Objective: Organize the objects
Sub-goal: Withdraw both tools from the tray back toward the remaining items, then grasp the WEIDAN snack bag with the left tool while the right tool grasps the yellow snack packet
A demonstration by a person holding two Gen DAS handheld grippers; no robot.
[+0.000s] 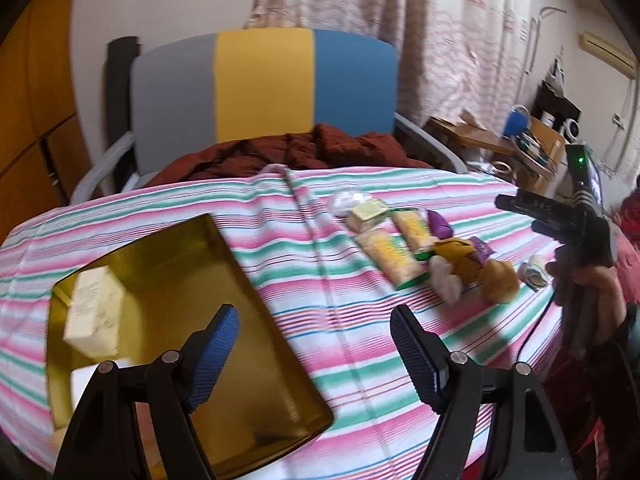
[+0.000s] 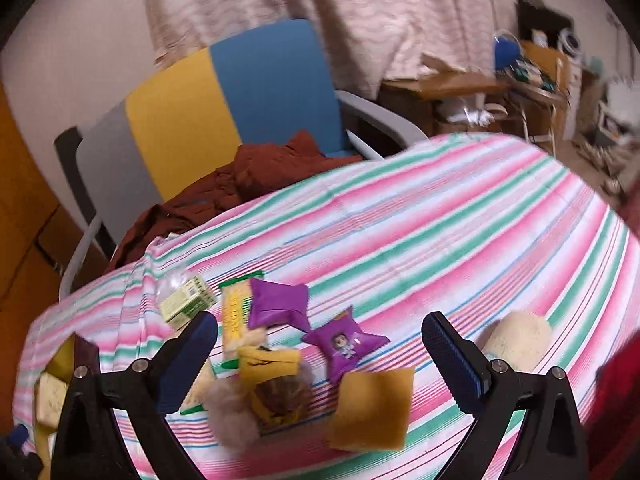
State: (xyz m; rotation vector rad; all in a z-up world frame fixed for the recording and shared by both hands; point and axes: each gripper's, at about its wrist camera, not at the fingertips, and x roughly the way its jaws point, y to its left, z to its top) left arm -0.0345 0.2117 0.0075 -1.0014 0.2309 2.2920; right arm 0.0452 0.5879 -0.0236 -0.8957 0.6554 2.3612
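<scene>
A gold tin tray [image 1: 256,344] lies on the striped tablecloth at the left, with a pale box [image 1: 94,312] inside it. My left gripper [image 1: 316,344] hangs open over the tray's right rim, nothing between its fingers. A heap of snacks sits to the right: a pale green box [image 2: 188,300], yellow wafer packs [image 1: 386,254], purple packets [image 2: 276,304], a yellow pouch [image 2: 372,410] and a fluffy toy [image 2: 232,414]. My right gripper [image 2: 320,344] is open just above this heap, holding nothing. It also shows at the right edge of the left wrist view as the right gripper [image 1: 532,216].
A grey, yellow and blue chair [image 1: 260,84] with a dark red cloth [image 1: 288,152] stands behind the table. A cream fluffy roll [image 2: 520,340] lies right of the heap. A cluttered wooden desk [image 2: 460,84] stands at the back right. The table edge [image 2: 624,232] curves away on the right.
</scene>
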